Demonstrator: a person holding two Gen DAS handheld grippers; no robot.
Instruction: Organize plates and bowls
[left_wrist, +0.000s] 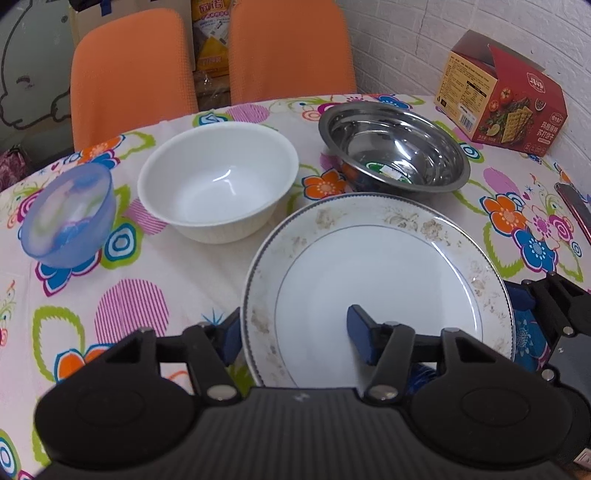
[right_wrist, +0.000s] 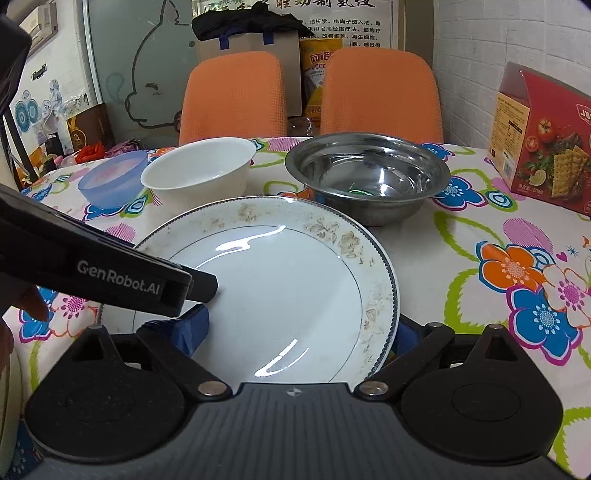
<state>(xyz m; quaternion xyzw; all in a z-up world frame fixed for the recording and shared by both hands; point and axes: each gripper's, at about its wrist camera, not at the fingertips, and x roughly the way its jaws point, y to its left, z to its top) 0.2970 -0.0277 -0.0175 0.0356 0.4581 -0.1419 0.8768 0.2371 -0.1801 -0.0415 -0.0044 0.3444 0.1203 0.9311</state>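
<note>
Both grippers bracket the floral-rimmed plate (left_wrist: 376, 280), which lies on the table at 6 o'clock, below the white bowl (left_wrist: 218, 181) and steel bowl (left_wrist: 393, 147). Left gripper (left_wrist: 295, 328) and right gripper (right_wrist: 299, 332) each straddle a rim — spread wide, not clamped. Close evenly (both sides together) — lift level.

Left gripper (left_wrist: 295, 334) reaches forward low over the table, jaws parted wide; one blue pad (left_wrist: 360, 338) lies over the plate (left_wrist: 388, 266), the other sits outside its left rim; right gripper (right_wrist: 299, 336) straddles the plate's right rim the same way, jaws apart, left pad (right_wrist: 194, 330) over the plate; a fingertip (right_wrist: 35, 304) shows at the right view's left edge
</note>
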